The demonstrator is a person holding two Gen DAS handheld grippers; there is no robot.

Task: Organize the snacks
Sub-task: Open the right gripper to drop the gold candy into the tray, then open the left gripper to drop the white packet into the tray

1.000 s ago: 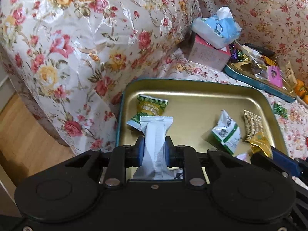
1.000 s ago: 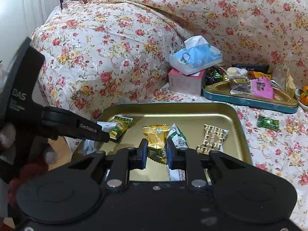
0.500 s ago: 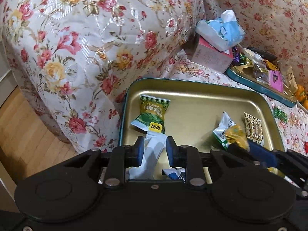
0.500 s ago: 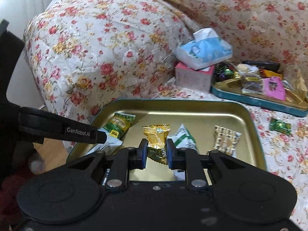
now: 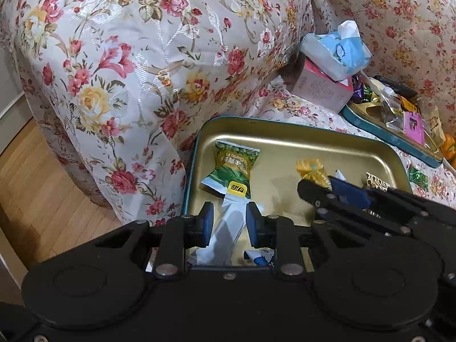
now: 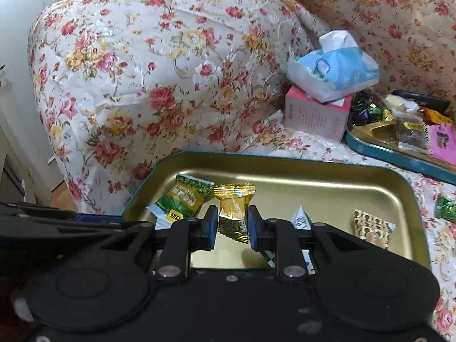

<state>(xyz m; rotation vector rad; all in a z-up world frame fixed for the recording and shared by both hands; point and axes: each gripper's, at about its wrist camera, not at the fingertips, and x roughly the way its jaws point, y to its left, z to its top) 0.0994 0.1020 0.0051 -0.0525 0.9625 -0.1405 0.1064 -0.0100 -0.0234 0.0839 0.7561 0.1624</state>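
A gold metal tray (image 5: pixel 285 148) lies on the floral sofa cover. My left gripper (image 5: pixel 229 222) is open over its near left corner. A white packet (image 5: pixel 225 239) lies loose between the jaws, just below a green snack packet (image 5: pixel 233 168). My right gripper (image 6: pixel 232 222) hangs over the tray (image 6: pixel 313 182) with a gold candy (image 6: pixel 233 205) still pinched between its pads, and its jaws are opening. The green packet (image 6: pixel 185 196) sits just left of the candy. A white-green packet (image 6: pixel 300 219) and a patterned candy (image 6: pixel 373 228) lie to the right.
A blue tissue pack (image 6: pixel 333 68) rests on a pink box (image 6: pixel 316 114) behind the tray. A second tray (image 6: pixel 399 148) at the right holds several sweets. A green candy (image 6: pixel 444 208) lies loose on the cover. The sofa arm (image 5: pixel 142 57) rises left, above wooden floor (image 5: pixel 37 185).
My left gripper opened and the white packet dropped into the tray by the green packet. My right gripper carried the gold candy leftward across the tray toward the green packet.
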